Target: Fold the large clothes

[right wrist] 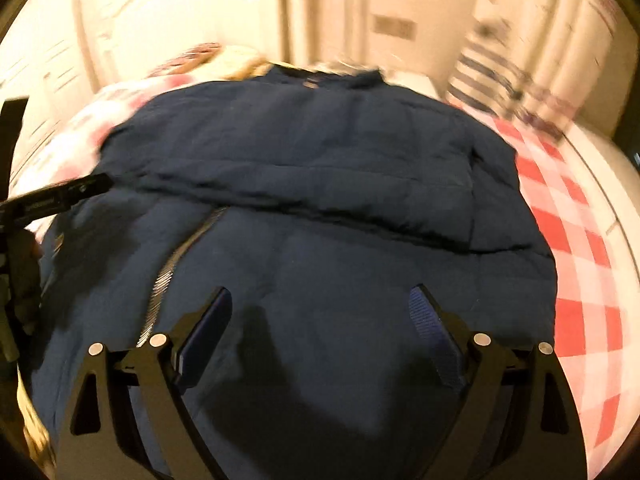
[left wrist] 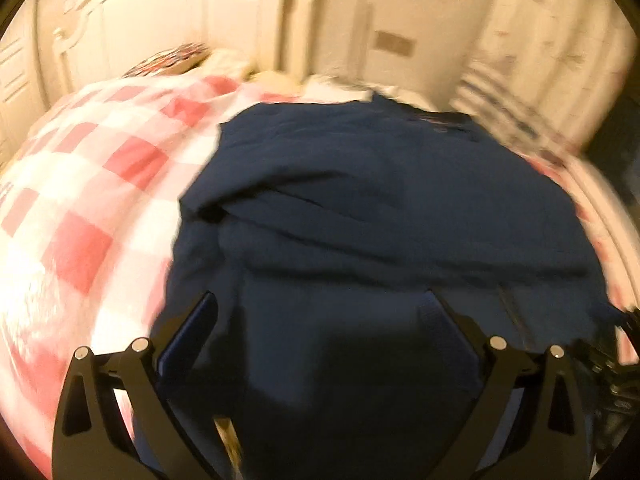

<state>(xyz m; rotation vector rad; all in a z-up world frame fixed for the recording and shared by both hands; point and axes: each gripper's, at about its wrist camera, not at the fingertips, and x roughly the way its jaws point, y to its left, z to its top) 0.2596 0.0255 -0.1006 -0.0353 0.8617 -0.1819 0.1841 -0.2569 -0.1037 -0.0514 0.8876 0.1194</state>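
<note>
One navy jacket (right wrist: 320,208) on one checked bedspread (left wrist: 80,184), both grippers spread

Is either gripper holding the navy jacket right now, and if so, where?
Nothing is held. The left gripper and right gripper are both open above the navy jacket, with no fabric between the fingers.

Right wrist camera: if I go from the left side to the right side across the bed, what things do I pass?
The other hand-held gripper poking in at the left edge → the silver zipper → the big navy jacket → the red-and-white checked blanket.
</note>
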